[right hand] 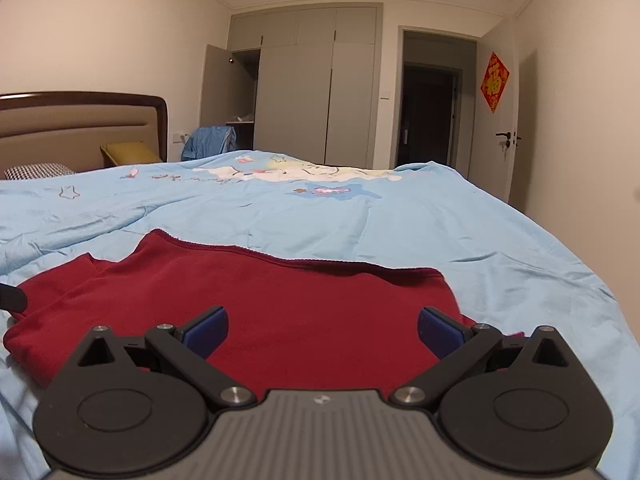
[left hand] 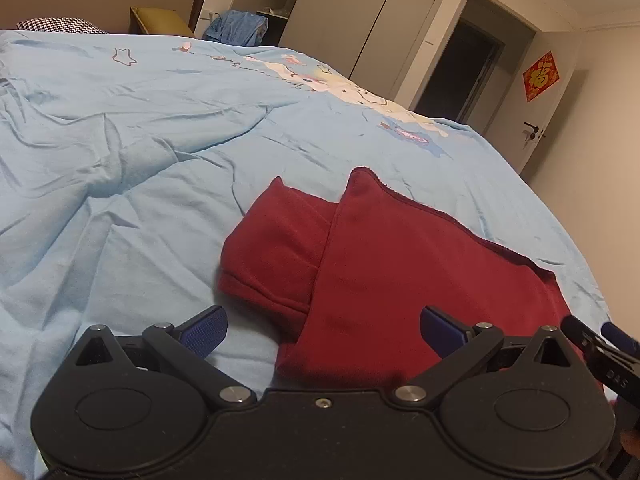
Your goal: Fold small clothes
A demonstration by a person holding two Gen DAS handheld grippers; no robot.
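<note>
The dark red garment (right hand: 256, 304) lies partly folded near the bed's (right hand: 440, 232) near edge, sleeve (left hand: 276, 248) still out, while the left gripper (left hand: 323, 330) and right gripper (right hand: 323, 330) both gape empty.

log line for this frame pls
left gripper: open, empty | right gripper: open, empty | red garment: partly folded, flat on blue duvet | contact: none
</note>
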